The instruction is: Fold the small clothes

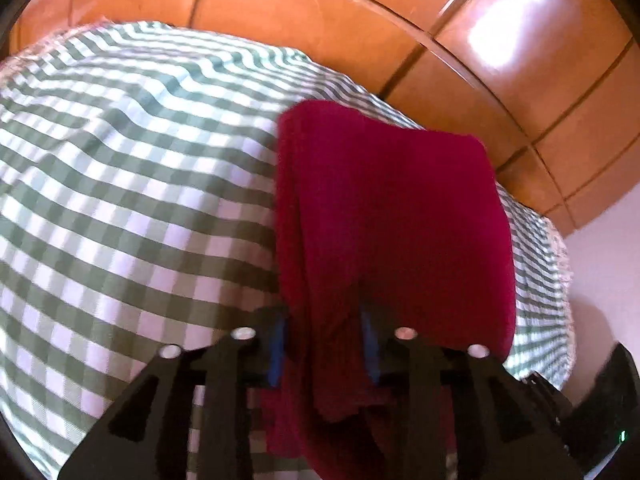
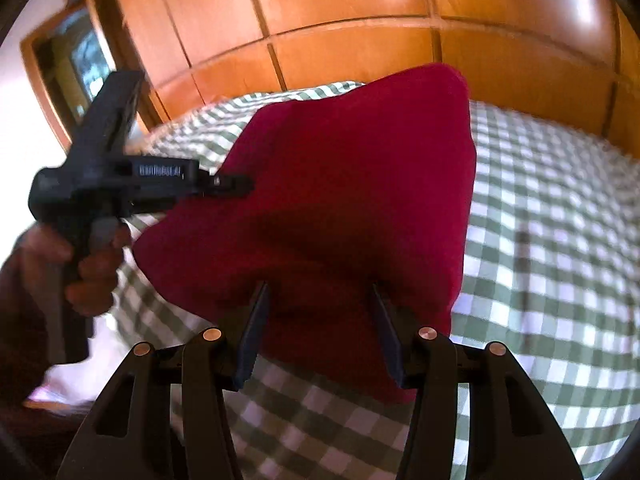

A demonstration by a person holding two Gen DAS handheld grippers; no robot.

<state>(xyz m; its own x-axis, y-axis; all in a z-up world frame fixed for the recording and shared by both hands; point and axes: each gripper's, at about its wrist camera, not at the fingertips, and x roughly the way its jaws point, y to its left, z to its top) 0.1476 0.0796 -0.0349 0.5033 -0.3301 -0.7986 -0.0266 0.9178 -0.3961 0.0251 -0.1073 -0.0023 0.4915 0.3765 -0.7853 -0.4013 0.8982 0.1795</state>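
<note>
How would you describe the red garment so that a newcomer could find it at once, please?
Start at the wooden wardrobe behind the bed, then come down to the green-and-white checked sheet. The red garment lies folded on it, with both grippers at its near edge. It is the only plain, dark red thing against the checks.

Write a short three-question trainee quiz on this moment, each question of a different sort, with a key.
1. True or false: the red garment lies on a plain white sheet.
2. Multiple choice: what stands behind the bed? A) wooden wardrobe panels B) a brick wall C) a curtain
3. Fill in: in the right wrist view, the left gripper reaches the garment from the picture's ____ side.

Key
1. False: it lies on a green-and-white checked bedcover.
2. A
3. left. A hand holds it by the handle. Garment cloth also lies between the fingers of the right gripper.
</note>
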